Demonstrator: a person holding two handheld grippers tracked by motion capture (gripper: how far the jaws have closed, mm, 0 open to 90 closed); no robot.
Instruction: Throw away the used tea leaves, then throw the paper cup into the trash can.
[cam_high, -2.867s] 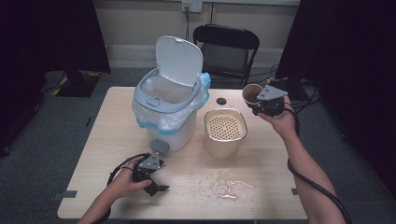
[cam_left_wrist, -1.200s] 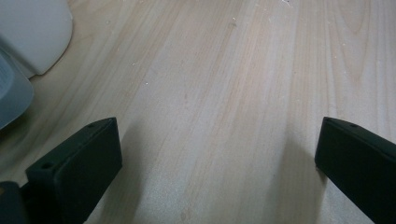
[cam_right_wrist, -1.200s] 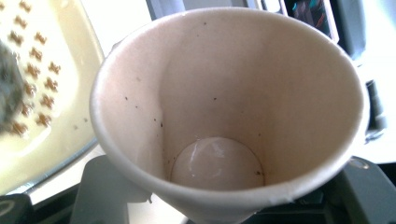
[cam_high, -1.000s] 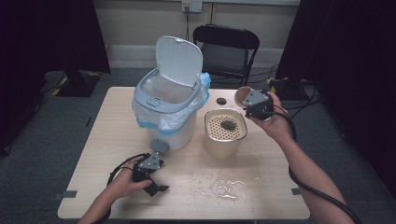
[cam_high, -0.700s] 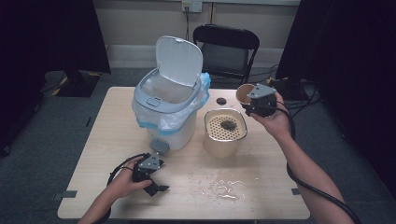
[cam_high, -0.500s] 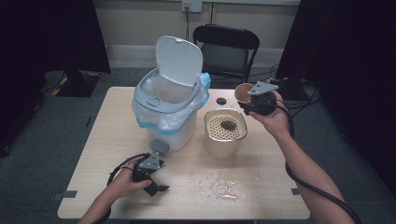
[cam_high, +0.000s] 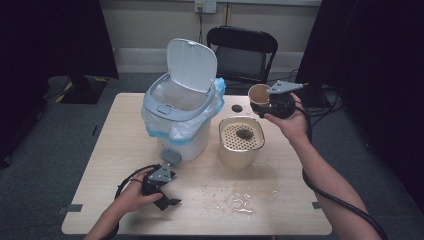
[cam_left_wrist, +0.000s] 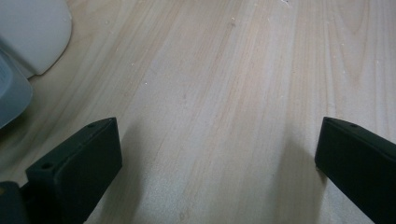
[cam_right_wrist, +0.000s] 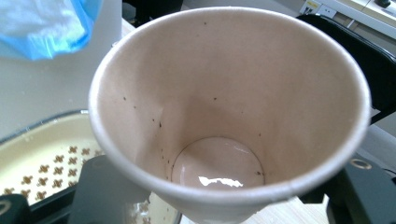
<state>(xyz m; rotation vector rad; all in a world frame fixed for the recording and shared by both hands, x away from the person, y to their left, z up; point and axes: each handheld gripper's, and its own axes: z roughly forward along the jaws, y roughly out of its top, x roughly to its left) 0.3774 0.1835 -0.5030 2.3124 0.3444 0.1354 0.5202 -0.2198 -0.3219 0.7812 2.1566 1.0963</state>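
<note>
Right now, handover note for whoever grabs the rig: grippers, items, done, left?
Right gripper: shut on the paper cup, held tilted in the air behind the strainer basin. Cup is almost empty: a wet film at the bottom, dark specks on the wall.
Left gripper: open, idle, resting low at the table near its front edge.
Bin: lid up, blue liner in, left of the basin.
Done: a dark clump sits on the strainer; cup looks poured out.
Left: probably drop the cup in the bin; spilled drops on the table need wiping.
</note>
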